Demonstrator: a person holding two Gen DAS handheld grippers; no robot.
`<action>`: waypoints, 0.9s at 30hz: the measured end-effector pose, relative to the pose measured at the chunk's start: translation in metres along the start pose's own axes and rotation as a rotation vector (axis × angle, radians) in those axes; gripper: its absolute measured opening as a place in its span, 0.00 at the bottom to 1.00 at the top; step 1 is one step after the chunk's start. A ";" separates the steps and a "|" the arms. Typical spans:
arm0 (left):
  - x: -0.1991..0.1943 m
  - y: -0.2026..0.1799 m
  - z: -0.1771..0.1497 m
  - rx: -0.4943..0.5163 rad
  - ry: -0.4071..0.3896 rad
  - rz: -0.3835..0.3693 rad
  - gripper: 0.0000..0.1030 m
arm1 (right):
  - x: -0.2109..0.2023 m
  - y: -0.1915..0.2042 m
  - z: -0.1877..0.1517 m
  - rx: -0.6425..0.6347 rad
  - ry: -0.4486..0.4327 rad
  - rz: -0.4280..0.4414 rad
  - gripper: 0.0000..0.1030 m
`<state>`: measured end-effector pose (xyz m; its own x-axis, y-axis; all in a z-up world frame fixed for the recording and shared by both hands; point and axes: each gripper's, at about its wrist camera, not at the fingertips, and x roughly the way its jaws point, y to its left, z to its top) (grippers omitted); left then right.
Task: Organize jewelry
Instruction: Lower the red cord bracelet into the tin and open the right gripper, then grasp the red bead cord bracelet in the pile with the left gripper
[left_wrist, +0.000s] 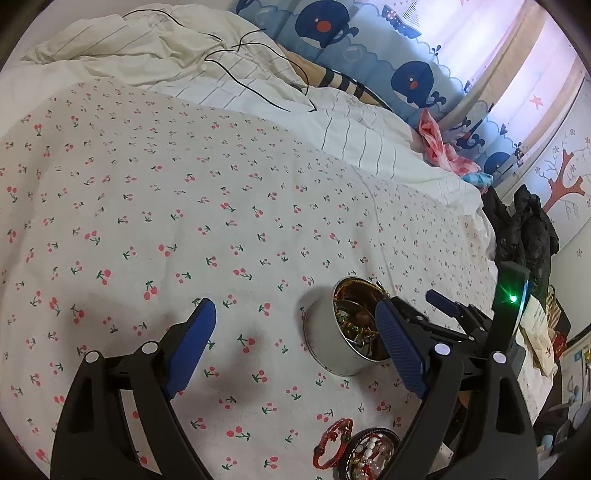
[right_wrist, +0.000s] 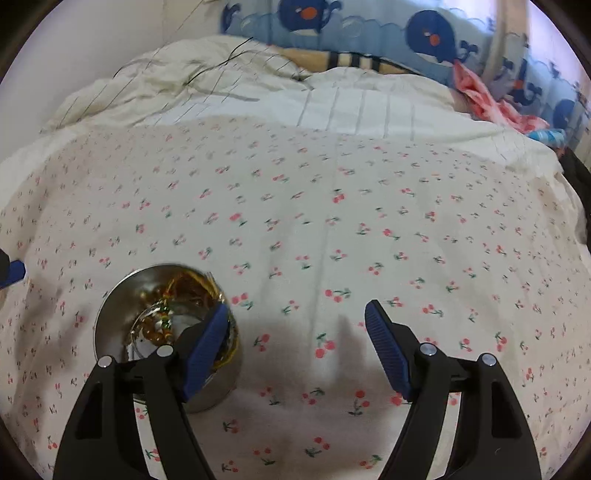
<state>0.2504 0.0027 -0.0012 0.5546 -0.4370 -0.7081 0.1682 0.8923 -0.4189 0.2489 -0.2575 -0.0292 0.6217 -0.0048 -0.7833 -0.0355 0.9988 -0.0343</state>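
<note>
A round steel tin (left_wrist: 325, 339) full of gold chains and beads stands on the cherry-print sheet. My left gripper (left_wrist: 295, 306) is open above the sheet with nothing between its fingers, and its right finger crosses in front of the tin. A red bracelet (left_wrist: 332, 441) and a dark ring of white and red beads (left_wrist: 373, 456) lie on the sheet near the bottom edge. My right gripper (right_wrist: 298, 306) is open and empty. Its left finger hangs over the tin (right_wrist: 114, 314), and it comes in from the right of the tin as right gripper (left_wrist: 410, 301). One blue left fingertip (right_wrist: 14, 268) shows at the edge.
A rumpled striped duvet (left_wrist: 166, 48) with a black cable (left_wrist: 258, 85) lies at the far end of the bed. A whale-print bumper (left_wrist: 413, 81) and pink cloth (left_wrist: 439, 147) line the far side. Dark clothes (left_wrist: 524, 229) hang past the bed's right edge.
</note>
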 end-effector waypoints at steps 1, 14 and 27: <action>0.000 0.000 -0.001 0.001 0.001 0.001 0.82 | 0.003 0.005 -0.001 -0.022 0.015 -0.003 0.72; 0.003 0.002 -0.002 -0.015 0.018 -0.013 0.82 | -0.010 0.005 0.007 -0.013 -0.085 -0.053 0.76; 0.006 -0.002 -0.005 -0.006 0.031 -0.014 0.82 | 0.021 0.012 -0.007 -0.053 0.048 -0.018 0.76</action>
<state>0.2492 -0.0024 -0.0067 0.5270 -0.4524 -0.7194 0.1706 0.8856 -0.4319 0.2558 -0.2456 -0.0507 0.5841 -0.0264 -0.8112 -0.0669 0.9945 -0.0805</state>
